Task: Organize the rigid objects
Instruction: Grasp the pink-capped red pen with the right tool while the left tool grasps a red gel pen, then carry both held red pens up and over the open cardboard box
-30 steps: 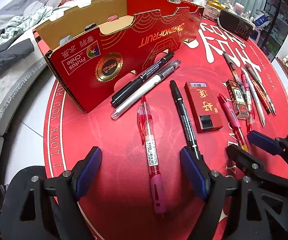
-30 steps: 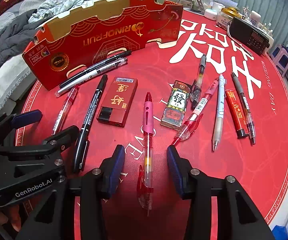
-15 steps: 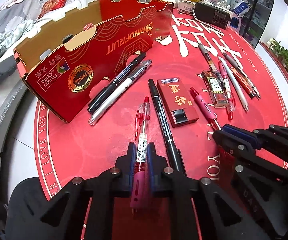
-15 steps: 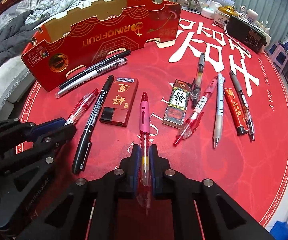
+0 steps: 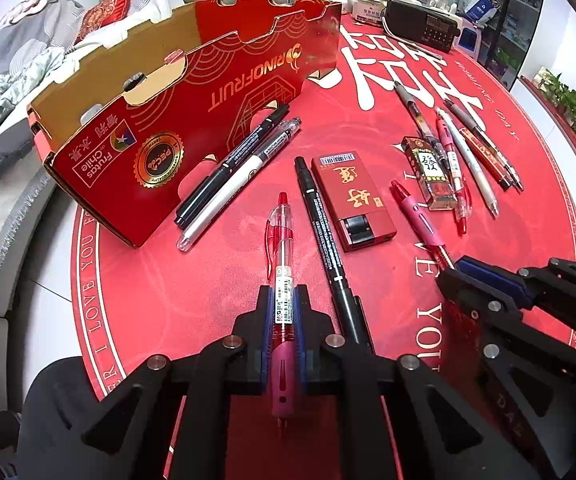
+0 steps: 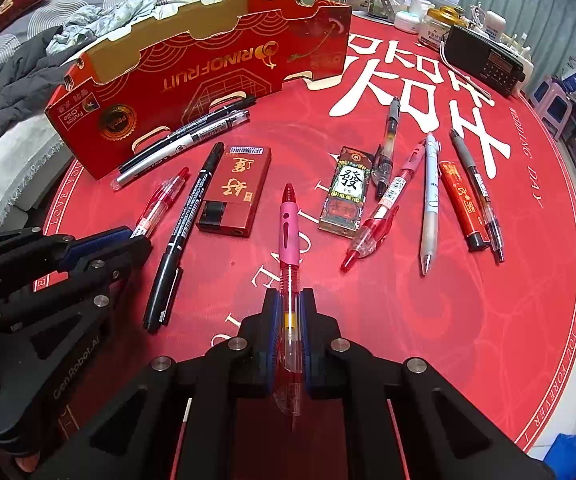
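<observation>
The round counter [image 6: 487, 320] under its red printed cloth fills most of what I see. Toward eleven o'clock on it stands the long red cardboard fruit box [image 6: 208, 68], open-topped, its printed side facing me. A black radio [image 6: 483, 60] sits at the far edge around one o'clock, with jars and bottles beside it that are too small for me to make out.

Flat on the cloth near the centre lies the red card box [image 6: 236, 192]; just to its left a black marker [image 6: 186, 224] runs toward me, and a black pen and a silver marker [image 6: 184, 142] lie side by side against the foot of the fruit box. At two o'clock from the centre is the small mahjong-print pack [image 6: 345, 196], then a loose fan of pens [image 6: 431, 200], some touching one another.

My left hand-held gripper [image 5: 284, 320] is clamped tight on the red gel pen [image 5: 282, 264], gripped at about mid-barrel, its clip end pointing to twelve o'clock. My right hand-held gripper [image 6: 289, 320] is likewise closed on the pink-grip pen [image 6: 289, 232], pink end pointing away from me; I think it is raised off the cloth, though I cannot be sure
</observation>
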`<state>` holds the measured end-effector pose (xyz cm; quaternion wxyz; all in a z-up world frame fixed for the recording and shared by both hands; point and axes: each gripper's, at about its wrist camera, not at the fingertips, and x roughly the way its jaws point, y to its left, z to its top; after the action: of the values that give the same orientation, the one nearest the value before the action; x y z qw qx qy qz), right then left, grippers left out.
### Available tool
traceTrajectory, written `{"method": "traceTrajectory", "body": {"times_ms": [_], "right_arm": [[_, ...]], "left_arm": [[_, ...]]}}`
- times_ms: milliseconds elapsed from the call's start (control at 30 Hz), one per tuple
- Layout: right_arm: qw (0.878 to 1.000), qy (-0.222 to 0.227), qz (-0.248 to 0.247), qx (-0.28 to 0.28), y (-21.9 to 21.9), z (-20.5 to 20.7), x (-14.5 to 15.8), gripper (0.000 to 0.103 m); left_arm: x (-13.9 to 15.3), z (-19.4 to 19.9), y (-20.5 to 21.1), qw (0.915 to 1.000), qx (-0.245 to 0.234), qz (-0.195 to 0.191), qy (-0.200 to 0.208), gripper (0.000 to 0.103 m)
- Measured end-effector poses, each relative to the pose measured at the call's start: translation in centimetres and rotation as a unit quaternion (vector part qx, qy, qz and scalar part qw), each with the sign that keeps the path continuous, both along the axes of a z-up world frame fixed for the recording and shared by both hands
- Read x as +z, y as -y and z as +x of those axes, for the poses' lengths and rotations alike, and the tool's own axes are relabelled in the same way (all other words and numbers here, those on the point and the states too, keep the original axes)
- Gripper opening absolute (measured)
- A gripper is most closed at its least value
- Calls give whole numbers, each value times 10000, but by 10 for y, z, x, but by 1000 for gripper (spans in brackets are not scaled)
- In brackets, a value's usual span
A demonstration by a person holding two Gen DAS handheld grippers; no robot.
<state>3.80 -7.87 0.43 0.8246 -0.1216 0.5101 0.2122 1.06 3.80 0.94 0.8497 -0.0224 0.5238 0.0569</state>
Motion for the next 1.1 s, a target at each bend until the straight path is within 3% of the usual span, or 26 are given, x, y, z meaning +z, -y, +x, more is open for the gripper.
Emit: {"method": "traceTrajectory", "body": {"times_ms": [467, 1100], "right_arm": [[9996, -48, 241, -141, 7, 1, 3, 11], [9929, 608, 1001, -197, 6, 8, 81, 11]], "left_arm": [[1, 0, -3, 10000, 68, -58, -41, 10], [56, 4, -17, 9988, 241, -30, 415, 10]]}}
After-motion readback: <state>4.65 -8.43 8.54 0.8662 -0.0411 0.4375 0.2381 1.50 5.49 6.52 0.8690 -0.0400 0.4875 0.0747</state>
